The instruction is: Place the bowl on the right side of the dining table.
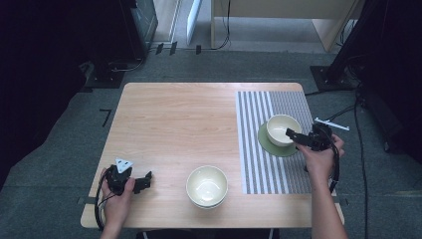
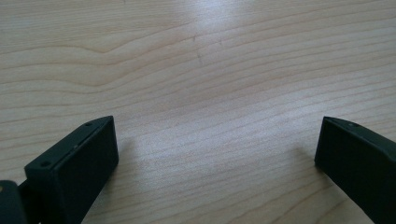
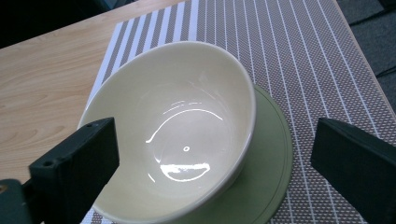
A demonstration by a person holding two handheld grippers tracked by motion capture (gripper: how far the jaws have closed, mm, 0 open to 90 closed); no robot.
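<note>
Bowl (image 1: 282, 129) on the green saucer (image 1: 266, 142) is your thing of the moment, and the saucer is the landmark to steer by: it lies on the striped mat (image 1: 254, 169) at the right side of the bench (image 1: 169, 124), with the bowl seated on it and leaning a little, its rim tipped toward your right gripper (image 1: 294, 135). In the right gripper view the bowl (image 3: 173, 126) lies straight ahead and slightly below the fingers (image 3: 77, 168), which stand spread wide on either side with nothing pinched between them; its near rim sits low between them, and I cannot tell for certain whether a pad brushes it. The saucer (image 3: 268, 172) peeks out to the right from under the bowl there.

Your right hand (image 1: 321, 157) is plainly the nearer one, just beside the saucer's right edge. Your left gripper (image 1: 142, 181) is well apart from the saucer, near the bench's front left corner, its fingers (image 2: 74, 168) also spread over bare wood and holding nothing.

A second bowl (image 1: 207, 186) sits on bare wood left of the mat, between your two hands and nearer the saucer than your left gripper is. By my reading, that bowl is the likely next pick.
</note>
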